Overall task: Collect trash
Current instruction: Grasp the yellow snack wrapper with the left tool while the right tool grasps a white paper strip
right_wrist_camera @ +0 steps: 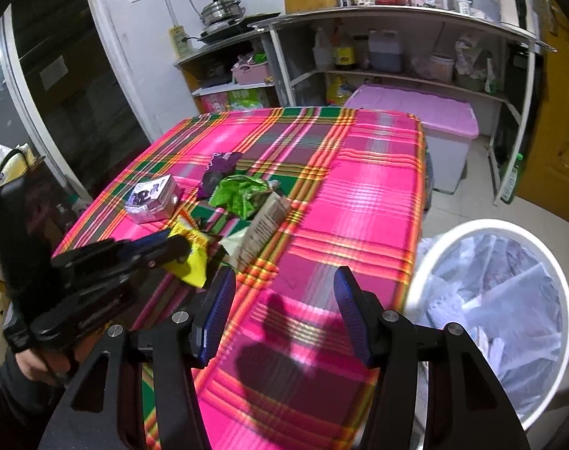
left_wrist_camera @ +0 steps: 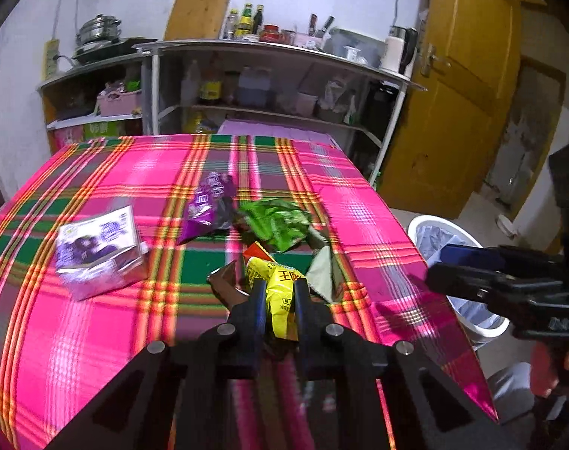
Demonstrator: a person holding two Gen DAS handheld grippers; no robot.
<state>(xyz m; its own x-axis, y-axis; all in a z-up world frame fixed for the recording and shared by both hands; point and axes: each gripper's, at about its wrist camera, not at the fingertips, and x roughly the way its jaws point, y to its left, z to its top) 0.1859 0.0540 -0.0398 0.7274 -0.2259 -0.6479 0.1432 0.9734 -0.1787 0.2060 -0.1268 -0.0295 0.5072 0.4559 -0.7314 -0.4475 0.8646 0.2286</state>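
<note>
Left wrist view: left gripper (left_wrist_camera: 279, 292) pinched tight on the yellow wrapper (left_wrist_camera: 280, 300), at 6 o'clock of the litter pile on the plaid tablecloth (left_wrist_camera: 96, 337).
Right wrist view: right gripper (right_wrist_camera: 282, 315) about half open, holding nothing, above the cloth; lined white bin (right_wrist_camera: 509, 318) at 3 o'clock.
Technique: judged best to lift straight up, clearing the green wrapper (left_wrist_camera: 280, 225), then carry to the bin.
View difference: only the right wrist view shows the bin's contents; the left wrist view alone shows the pinch.

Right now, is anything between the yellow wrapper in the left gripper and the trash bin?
Possibly: the right gripper, jaws open and empty, hangs between the yellow wrapper clamped in the left gripper and the white bin beside the table.
</note>
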